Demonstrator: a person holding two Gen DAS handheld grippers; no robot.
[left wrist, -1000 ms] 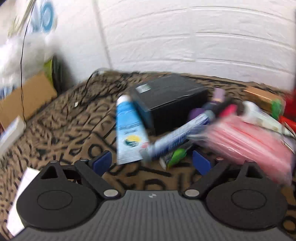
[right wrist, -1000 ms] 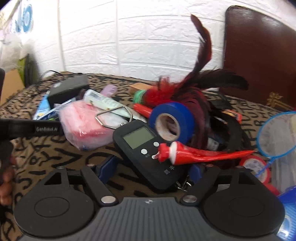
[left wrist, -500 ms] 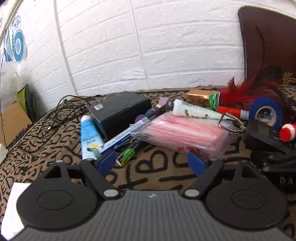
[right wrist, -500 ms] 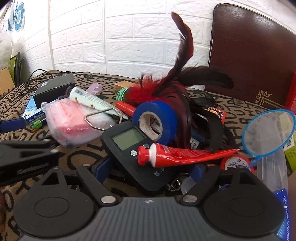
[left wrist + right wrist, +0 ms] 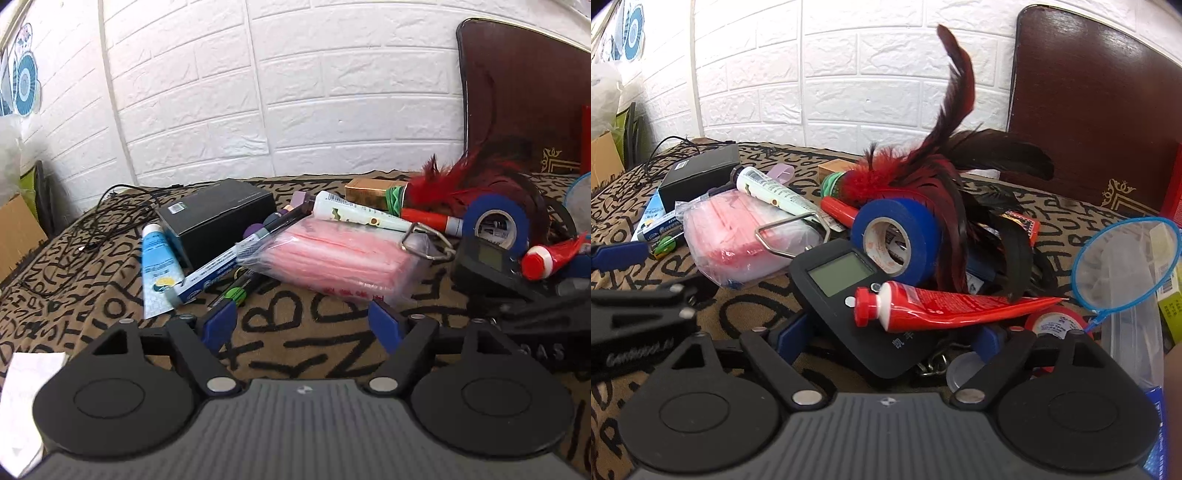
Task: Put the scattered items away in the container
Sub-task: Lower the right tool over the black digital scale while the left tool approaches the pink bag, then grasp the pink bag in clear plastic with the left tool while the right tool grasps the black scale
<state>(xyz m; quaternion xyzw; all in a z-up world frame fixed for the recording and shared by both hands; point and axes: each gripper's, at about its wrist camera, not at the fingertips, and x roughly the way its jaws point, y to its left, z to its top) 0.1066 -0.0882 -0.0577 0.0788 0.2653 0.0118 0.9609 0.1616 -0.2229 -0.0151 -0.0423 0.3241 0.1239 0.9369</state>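
Scattered items are piled on the patterned cloth: a pink mask pack, a black hanging scale and a red tube lying across it. The container looks to be the clear tub at the right edge, but this cannot be told for sure. The left gripper is held wide and closing, with nothing between its jaws. The right gripper is set around the scale's lower end and is opening, not pressing. If the scale is lifted, the tube could be rolled off.
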